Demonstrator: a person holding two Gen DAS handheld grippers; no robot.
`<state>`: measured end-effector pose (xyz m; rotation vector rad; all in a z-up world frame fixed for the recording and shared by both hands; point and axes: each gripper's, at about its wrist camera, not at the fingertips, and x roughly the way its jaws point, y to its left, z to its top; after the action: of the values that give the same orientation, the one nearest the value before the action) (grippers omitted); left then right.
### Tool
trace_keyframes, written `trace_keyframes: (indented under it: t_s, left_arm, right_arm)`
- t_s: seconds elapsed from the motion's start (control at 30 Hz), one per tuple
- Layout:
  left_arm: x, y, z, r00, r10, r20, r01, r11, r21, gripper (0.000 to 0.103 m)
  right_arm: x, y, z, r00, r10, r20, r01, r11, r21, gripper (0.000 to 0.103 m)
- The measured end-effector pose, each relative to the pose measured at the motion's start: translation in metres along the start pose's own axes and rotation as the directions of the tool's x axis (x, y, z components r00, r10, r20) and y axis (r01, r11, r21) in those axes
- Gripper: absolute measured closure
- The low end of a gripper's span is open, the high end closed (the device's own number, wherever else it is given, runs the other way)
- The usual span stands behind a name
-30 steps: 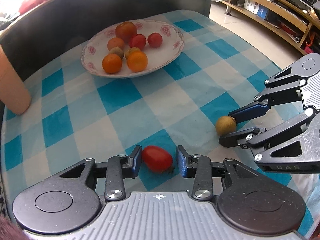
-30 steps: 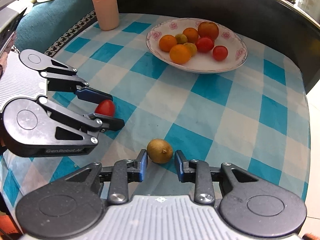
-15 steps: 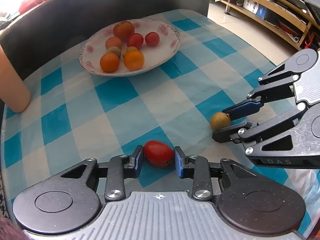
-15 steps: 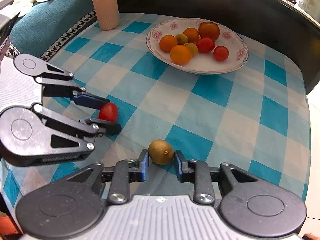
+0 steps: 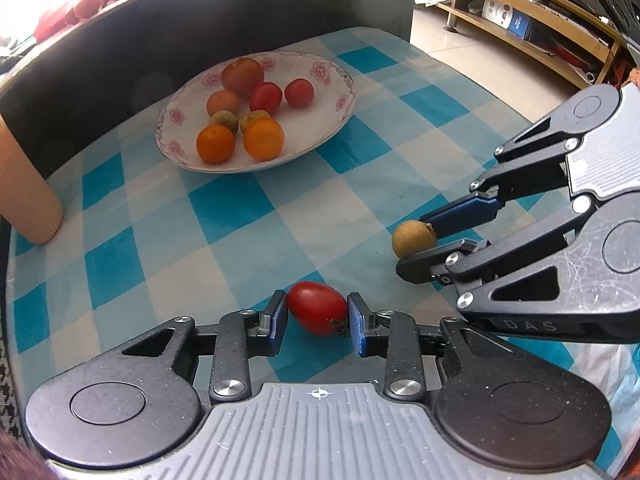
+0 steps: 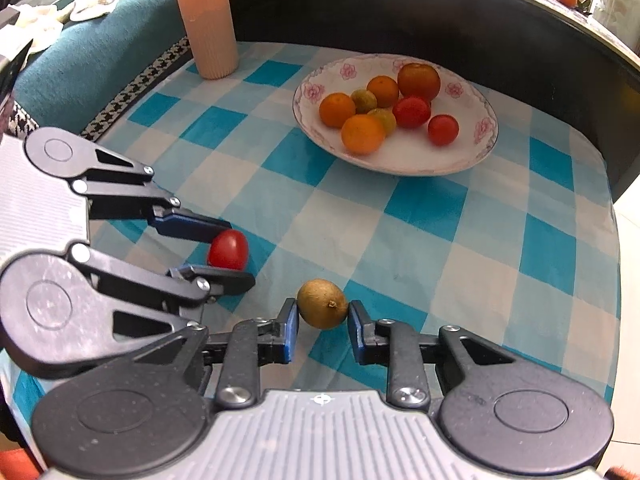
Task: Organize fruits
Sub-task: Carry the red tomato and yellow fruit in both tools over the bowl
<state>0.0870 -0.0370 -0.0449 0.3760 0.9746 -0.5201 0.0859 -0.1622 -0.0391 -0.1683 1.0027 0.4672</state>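
A red cherry tomato (image 5: 316, 307) lies low over the blue-checked cloth, and my left gripper (image 5: 318, 309) is shut on it, both blue pads against its sides. From the right wrist view the same tomato (image 6: 228, 249) shows between the left gripper (image 6: 237, 254) fingers. My right gripper (image 6: 323, 309) is shut on a small brownish-green round fruit (image 6: 322, 304), which also shows in the left wrist view as the round fruit (image 5: 412, 238) in the right gripper (image 5: 416, 243). A white flowered plate (image 5: 320, 148) at the back holds several oranges, tomatoes and small green fruits.
A ribbed peach-coloured vase (image 5: 24, 188) stands at the cloth's far left corner, the same vase (image 6: 206, 20) left of the plate (image 6: 420, 162). A dark raised rim runs behind the table. Bare checked cloth (image 5: 240, 216) separates the grippers from the plate. Wooden shelves (image 5: 520, 20) stand beyond the right edge.
The left jaws closed from a gap on either side of the tomato onto it. The right jaws narrowed slightly onto the brown fruit. Both grippers barely shifted.
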Motion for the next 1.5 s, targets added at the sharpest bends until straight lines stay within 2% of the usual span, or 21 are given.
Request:
trace_keyframes:
  t_s: [0.27, 0.67, 1.23, 1.5]
  left_arm:
    - [-0.002, 0.004, 0.005, 1.0, 0.011, 0.01, -0.011, 1.0, -0.004, 0.063]
    - [-0.011, 0.012, 0.025, 0.997, 0.046, 0.068, -0.045, 0.999, -0.018, 0.063]
    - [-0.009, 0.025, 0.068, 0.98, 0.127, 0.156, -0.125, 0.992, -0.02, 0.065]
    - [-0.001, 0.029, 0.08, 0.973, 0.149, 0.174, -0.149, 0.989, -0.011, 0.065]
  right_arm:
    - [-0.001, -0.002, 0.007, 1.0, -0.002, 0.012, 0.002, 1.0, 0.012, 0.063]
    - [-0.012, -0.008, 0.025, 0.997, -0.031, 0.071, 0.029, 0.999, 0.03, 0.063]
    - [-0.014, -0.028, 0.057, 0.98, -0.109, 0.165, 0.094, 0.991, 0.093, 0.062]
    - [-0.009, -0.037, 0.067, 0.973, -0.14, 0.182, 0.123, 0.987, 0.102, 0.062]
